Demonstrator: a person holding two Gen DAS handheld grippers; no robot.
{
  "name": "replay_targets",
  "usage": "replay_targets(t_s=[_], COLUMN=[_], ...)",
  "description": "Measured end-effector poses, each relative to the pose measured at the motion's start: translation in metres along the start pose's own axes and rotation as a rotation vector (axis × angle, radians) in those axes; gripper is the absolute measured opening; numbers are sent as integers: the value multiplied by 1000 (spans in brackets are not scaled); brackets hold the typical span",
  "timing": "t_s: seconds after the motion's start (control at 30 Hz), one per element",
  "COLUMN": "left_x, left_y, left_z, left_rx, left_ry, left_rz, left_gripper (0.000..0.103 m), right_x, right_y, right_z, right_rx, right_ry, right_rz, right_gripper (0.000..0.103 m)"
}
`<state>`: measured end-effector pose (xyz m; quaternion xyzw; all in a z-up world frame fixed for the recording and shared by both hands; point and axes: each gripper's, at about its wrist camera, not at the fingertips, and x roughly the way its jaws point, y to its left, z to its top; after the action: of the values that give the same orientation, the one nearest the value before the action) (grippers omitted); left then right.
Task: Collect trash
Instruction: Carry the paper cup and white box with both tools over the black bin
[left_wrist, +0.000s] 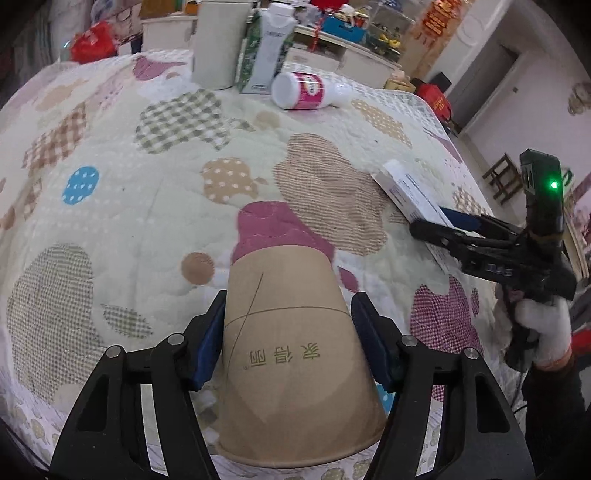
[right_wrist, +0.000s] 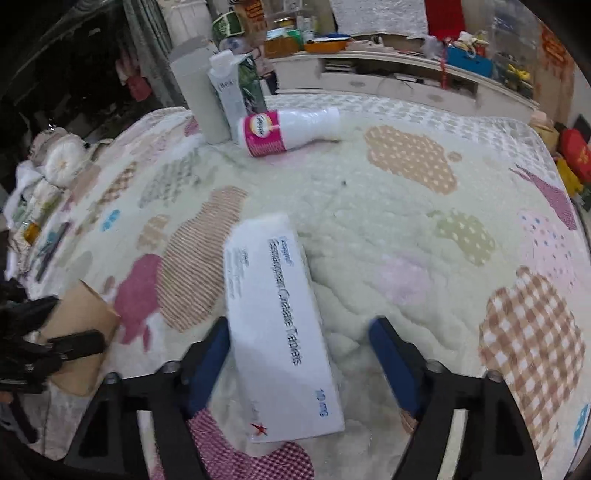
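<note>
A brown paper cup (left_wrist: 291, 354) lies on the quilted bed between the fingers of my left gripper (left_wrist: 288, 332); the blue pads stand at both of its sides, and contact is unclear. It also shows in the right wrist view (right_wrist: 79, 332). A white tablet box (right_wrist: 280, 328) lies between the open fingers of my right gripper (right_wrist: 299, 354), touching the left pad, with a gap to the right pad. The box also shows in the left wrist view (left_wrist: 413, 195). A white bottle with a pink label (right_wrist: 288, 129) lies on its side farther back.
A grey cylinder (right_wrist: 197, 99) and a white-and-green carton (right_wrist: 236, 92) stand at the far side of the bed (right_wrist: 369, 221). Cluttered shelves (right_wrist: 406, 77) run behind. The bed edge drops off at the right (left_wrist: 480, 192), with a stool (left_wrist: 502, 181) beyond.
</note>
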<state>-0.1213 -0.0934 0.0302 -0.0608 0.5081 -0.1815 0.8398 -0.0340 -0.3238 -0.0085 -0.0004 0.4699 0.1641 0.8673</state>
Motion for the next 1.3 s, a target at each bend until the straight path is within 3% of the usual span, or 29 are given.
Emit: replay_targets(t_s=[0.07,0.13,0.57,1.0,1.3], left_x=[-1,0,7,27,52], left_y=[-5,-12,-118,-247,-345], left_z=[-2,-2,0,-2,-10], left_rx=[5,18,179,390,490], left_ry=[-1,-2,-35,-52,-7], left_rz=[-9,-17,-122,-188,-341], left_gripper=[63,62,62,62,62], right_x=[-7,-17,-126,-208,-258], right_y=[1,-7,-61,-139,-206], right_z=[-6,-14,-88,-175,-239], right_rx=[-14,31,219,432,634], right_ry=[-22,-28,-175,-248,-284], right_rz=[-51,15,-27,-151,-289], right_gripper=[44,44,44,44,44])
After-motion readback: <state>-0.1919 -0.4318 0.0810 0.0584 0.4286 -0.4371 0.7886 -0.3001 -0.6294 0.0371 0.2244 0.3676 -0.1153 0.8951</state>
